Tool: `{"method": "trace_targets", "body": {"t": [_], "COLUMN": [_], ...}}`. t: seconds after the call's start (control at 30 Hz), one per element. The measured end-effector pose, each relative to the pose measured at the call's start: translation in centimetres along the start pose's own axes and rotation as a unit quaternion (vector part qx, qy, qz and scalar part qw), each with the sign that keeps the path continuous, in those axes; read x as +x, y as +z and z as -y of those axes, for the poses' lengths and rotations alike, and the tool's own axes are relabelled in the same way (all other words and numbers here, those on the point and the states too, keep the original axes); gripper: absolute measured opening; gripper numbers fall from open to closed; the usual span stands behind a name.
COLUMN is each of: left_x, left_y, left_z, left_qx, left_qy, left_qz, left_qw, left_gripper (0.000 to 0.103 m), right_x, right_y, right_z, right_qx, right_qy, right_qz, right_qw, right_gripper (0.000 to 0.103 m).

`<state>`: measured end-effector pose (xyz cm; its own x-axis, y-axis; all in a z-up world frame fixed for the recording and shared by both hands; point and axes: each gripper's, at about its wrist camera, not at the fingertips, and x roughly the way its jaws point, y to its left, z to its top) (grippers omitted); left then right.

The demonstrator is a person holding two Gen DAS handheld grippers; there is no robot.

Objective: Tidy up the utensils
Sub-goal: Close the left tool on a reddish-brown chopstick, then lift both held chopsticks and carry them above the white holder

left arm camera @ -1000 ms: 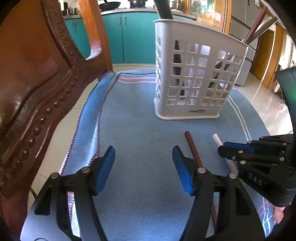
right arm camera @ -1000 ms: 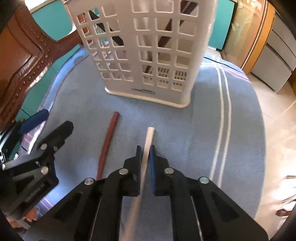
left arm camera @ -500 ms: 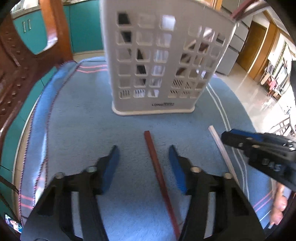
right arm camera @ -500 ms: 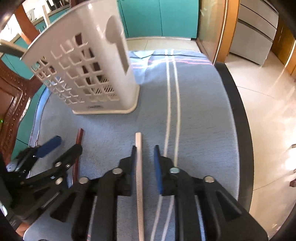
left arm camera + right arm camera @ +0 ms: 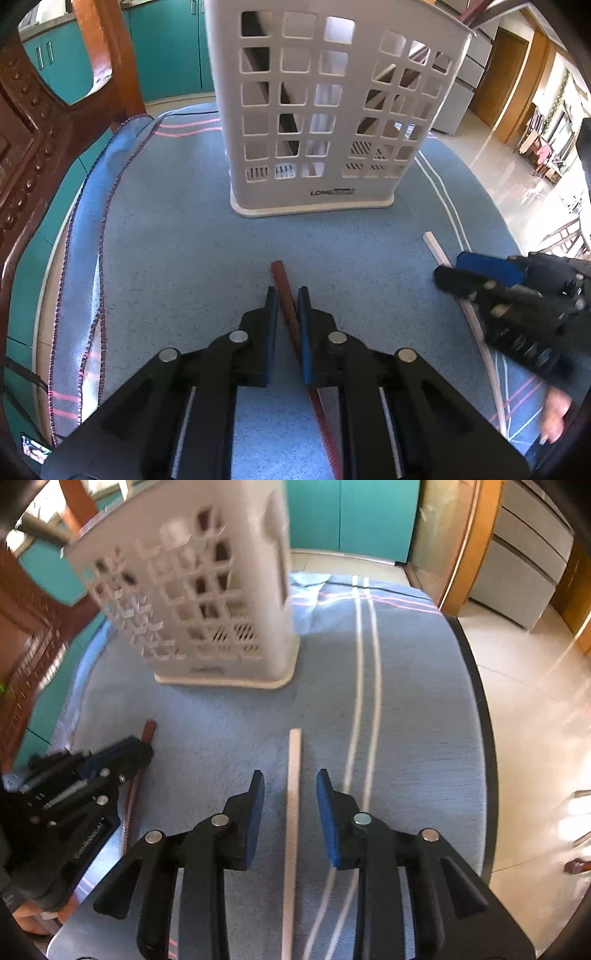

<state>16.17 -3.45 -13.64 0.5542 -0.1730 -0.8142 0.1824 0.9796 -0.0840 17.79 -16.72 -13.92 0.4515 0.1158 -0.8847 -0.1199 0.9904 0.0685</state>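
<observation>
Left wrist view shows the left gripper with its blue pads pressed against both sides of a reddish-brown chopstick, clamped on it. The stick's blunt end pokes out just ahead of the fingertips, and the rest runs back between the jaws toward the camera, lying along the blue cloth. Straight ahead of the jaws stands the white slotted utensil basket, upright on the cloth, with dark and reddish sticks visible through its holes.

Right wrist view has the right gripper with its jaws apart, a clear gap on either side of a white chopstick that lies flat on the cloth between them. Neither pad touches it. The white stick's far end reaches past the fingertips, pointing toward the basket's right corner. To the left of these jaws the left gripper appears, blurred, with the brown stick's tip showing beyond it. A carved wooden chair stands left of the cloth.
</observation>
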Motion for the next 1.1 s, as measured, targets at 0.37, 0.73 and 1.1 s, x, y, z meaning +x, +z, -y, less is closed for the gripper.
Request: {"method": "trace_targets", "body": {"t": [0.37, 0.73, 1.1], "left_x": [1.0, 0.3, -5.9], "left_y": [0.9, 0.1, 0.9], "left_z": [1.8, 1.4, 1.2], "left_qx": [0.019, 0.007, 0.023], "left_qy": [0.031, 0.034, 0.016], "left_qz": [0.010, 0.016, 0.094], "left_qw": [0.9993, 0.9993, 0.9952], "left_gripper": [0.025, 0.010, 0.007], "right_x": [0.2, -2.2, -6.3], "right_y": [-0.4, -1.2, -0.7], "right_z": [-1.1, -2.2, -2.5], "right_qx": [-0.028, -0.024, -0.041], "right_qy": [-0.005, 0.042, 0.086], "right_qz": [0.009, 0.028, 0.068], "right_qw": [1.000, 0.998, 0.993], "right_gripper": [0.012, 0.006, 0.006]}}
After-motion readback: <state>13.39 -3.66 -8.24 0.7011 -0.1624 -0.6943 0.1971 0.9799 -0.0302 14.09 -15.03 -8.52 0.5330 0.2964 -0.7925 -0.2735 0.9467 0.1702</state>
